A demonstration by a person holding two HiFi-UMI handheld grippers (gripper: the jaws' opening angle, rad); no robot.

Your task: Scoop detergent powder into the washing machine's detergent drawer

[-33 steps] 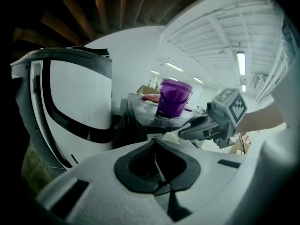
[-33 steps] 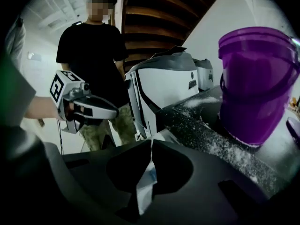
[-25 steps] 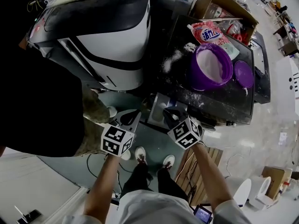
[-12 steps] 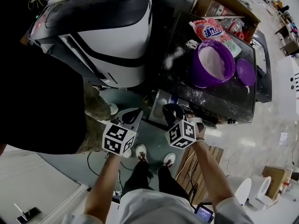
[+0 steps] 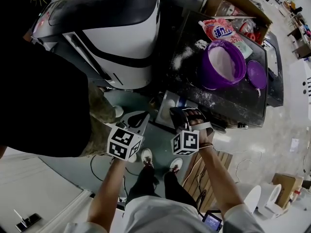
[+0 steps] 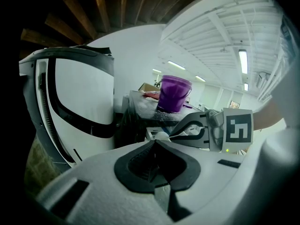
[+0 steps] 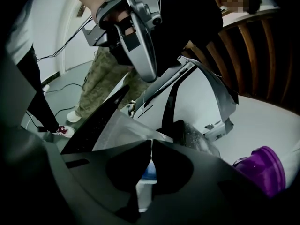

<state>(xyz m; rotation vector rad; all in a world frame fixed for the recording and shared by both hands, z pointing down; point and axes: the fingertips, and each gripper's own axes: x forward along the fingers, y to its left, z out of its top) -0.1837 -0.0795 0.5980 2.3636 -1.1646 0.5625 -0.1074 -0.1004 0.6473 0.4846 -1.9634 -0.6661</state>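
At the far left stands a machine (image 5: 121, 42), white with black bands. A person in camouflage trousers (image 5: 99, 113) is just beside its front.

The left gripper (image 5: 141, 116) hangs low in the head view, near those trousers, and points up and right toward the drawer. In the left gripper view its fingers are pressed together at the tips, with nothing between them.

The drawer (image 5: 167, 103) juts out from under the front edge of the black top (image 5: 189, 79). Its long axis runs from that edge out toward the person holding the grippers. Its open side faces up, and white and blue show inside. It sits between the two grippers, nearer the right one.

The right gripper (image 5: 176, 114) points up and left, with its tips at the drawer's right side. Its fingers are also pressed together, and nothing shows beyond the tips. Whether they touch the drawer cannot be told.

White powder (image 5: 181, 57) is scattered over the black top. To its right a purple bucket (image 5: 209, 84) stands upright with more white powder inside. A red detergent bag (image 5: 221, 31) lies just behind the bucket. A purple lid (image 5: 256, 75) lies flat just right of the bucket. A cardboard box (image 5: 214, 4) sits at the back.
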